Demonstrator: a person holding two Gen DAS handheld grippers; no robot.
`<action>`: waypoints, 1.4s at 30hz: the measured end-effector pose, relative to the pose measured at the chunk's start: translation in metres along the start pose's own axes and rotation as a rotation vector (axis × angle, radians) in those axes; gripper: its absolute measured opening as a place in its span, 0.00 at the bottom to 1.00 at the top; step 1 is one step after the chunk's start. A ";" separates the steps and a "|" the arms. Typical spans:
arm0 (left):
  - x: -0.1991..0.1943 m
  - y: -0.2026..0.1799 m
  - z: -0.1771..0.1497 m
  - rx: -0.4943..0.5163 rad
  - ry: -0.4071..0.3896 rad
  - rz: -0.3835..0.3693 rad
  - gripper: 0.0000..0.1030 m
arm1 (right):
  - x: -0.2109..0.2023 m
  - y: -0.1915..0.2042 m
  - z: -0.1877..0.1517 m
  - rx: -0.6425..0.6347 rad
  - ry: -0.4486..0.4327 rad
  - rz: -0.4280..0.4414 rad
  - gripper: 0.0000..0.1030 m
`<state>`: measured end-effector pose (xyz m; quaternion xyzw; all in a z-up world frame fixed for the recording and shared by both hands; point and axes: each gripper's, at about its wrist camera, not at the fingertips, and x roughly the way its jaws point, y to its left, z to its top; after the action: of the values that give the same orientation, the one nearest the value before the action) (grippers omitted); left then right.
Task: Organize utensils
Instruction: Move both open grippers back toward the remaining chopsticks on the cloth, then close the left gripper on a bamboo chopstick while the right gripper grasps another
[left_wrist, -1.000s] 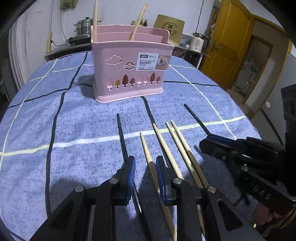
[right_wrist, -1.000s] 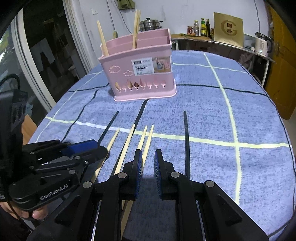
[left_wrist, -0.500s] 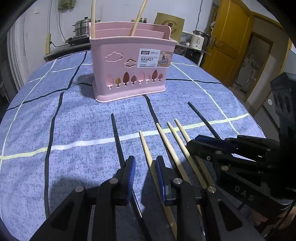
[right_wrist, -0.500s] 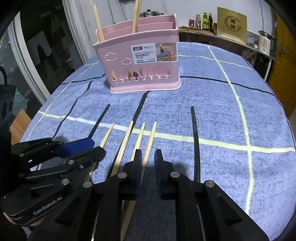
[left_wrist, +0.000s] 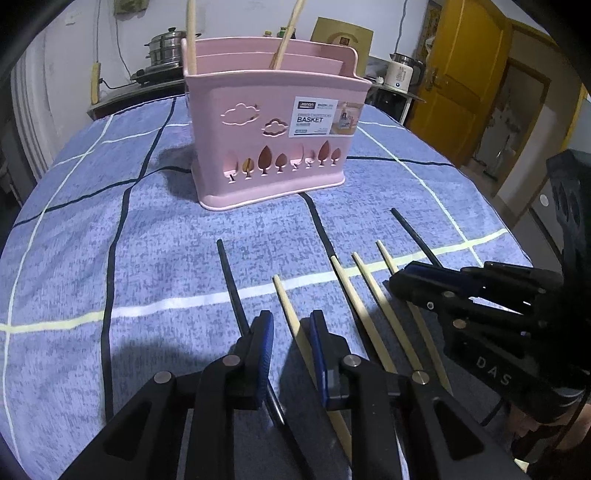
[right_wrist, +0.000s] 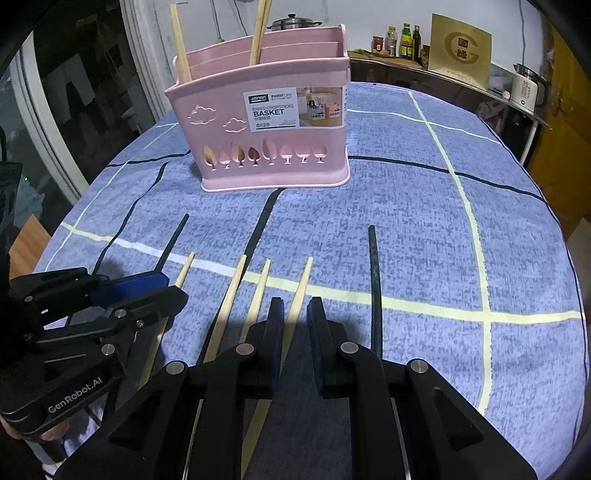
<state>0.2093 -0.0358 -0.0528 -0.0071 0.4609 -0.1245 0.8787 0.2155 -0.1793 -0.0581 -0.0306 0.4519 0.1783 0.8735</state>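
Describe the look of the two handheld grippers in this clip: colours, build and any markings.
Both are matte black, angular plastic tools with two fingers lined by ribbed blue pads and silver round pivot pins at the joints. The left gripper carries white "GenRobot.AI" lettering on its side, seen from the right wrist view. The right gripper shows raised "DAS" letters on its body in the left wrist view. No sleeves are visible.
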 end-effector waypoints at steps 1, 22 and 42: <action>0.000 -0.001 0.001 0.006 0.001 -0.002 0.20 | 0.000 -0.001 0.001 0.001 0.001 0.002 0.14; 0.011 -0.004 0.013 0.027 0.011 -0.001 0.20 | 0.005 -0.009 0.007 0.013 -0.005 0.022 0.12; -0.010 -0.003 0.030 0.033 -0.028 0.016 0.06 | -0.017 -0.010 0.022 0.013 -0.066 0.045 0.06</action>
<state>0.2274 -0.0400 -0.0271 0.0095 0.4462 -0.1248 0.8861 0.2271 -0.1886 -0.0319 -0.0091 0.4245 0.1959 0.8839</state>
